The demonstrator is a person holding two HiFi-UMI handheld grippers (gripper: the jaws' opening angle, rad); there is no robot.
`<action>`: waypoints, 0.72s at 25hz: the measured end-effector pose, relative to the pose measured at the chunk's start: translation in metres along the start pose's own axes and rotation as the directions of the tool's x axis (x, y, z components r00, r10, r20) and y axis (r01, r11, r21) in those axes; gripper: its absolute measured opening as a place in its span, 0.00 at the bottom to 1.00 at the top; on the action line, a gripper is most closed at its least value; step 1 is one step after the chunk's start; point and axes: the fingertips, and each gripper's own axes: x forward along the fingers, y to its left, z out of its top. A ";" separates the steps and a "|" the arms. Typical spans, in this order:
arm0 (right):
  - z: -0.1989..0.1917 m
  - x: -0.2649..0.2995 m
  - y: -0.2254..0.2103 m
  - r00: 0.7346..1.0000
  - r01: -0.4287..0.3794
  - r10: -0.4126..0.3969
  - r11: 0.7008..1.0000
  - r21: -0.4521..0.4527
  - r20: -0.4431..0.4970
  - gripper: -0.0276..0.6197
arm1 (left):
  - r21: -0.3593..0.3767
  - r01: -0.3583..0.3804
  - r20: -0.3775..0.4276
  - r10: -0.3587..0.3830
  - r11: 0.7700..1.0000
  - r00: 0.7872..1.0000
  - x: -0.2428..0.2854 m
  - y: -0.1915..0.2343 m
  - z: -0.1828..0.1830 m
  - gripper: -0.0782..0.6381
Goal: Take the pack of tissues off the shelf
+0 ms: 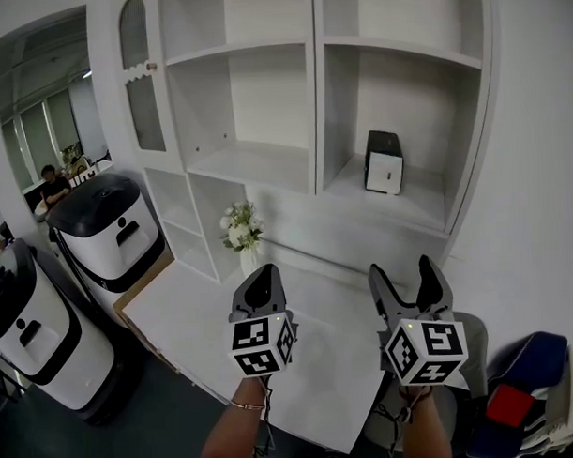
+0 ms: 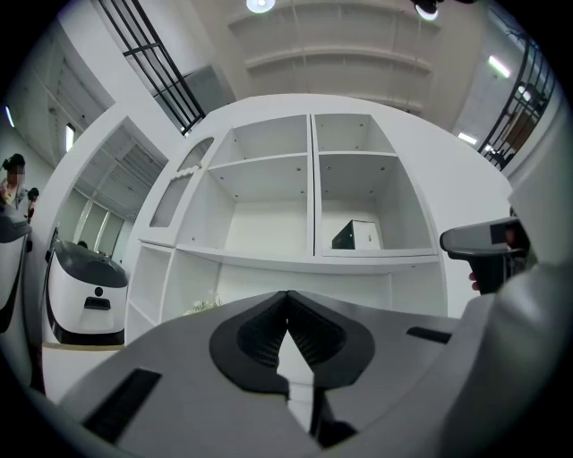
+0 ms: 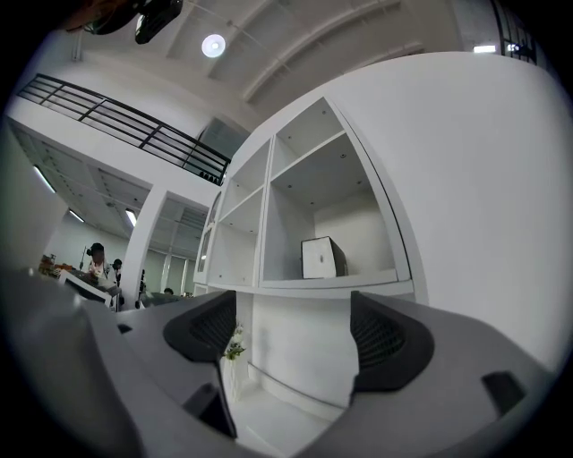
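The pack of tissues [image 1: 384, 162] is a small black-and-white box standing upright in the right-hand compartment of the white shelf unit [image 1: 310, 110], at its middle level. It also shows in the left gripper view as the pack [image 2: 357, 235] and in the right gripper view as the pack [image 3: 323, 258]. Both grippers hover over the counter, well short of the shelf and lower than the pack. My left gripper [image 1: 261, 282] is shut, tips together [image 2: 287, 300], with nothing in it. My right gripper [image 1: 410, 287] is open and empty [image 3: 295, 331], and the pack shows above the gap between its jaws.
A vase of white flowers [image 1: 242, 232] stands on the white counter [image 1: 310, 363] beneath the shelves. Two white-and-black machines [image 1: 108, 230] [image 1: 32, 326] stand on the floor at the left. Blue and red things [image 1: 517, 394] lie at the lower right. People sit far back left.
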 end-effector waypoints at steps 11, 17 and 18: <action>0.067 0.065 0.000 0.998 0.027 -0.024 0.999 -0.047 0.060 0.67 | 0.026 0.015 0.063 -0.017 1.000 0.998 0.036 0.019 0.040 0.13; 0.085 0.095 -0.011 0.997 0.069 -0.065 0.992 -0.106 0.047 0.68 | 0.037 0.017 0.083 -0.020 0.999 0.996 0.059 0.032 0.056 0.13; 0.087 0.099 -0.014 0.996 0.077 -0.072 0.991 -0.108 0.045 0.68 | 0.043 0.018 0.082 -0.022 0.999 0.996 0.063 0.034 0.058 0.13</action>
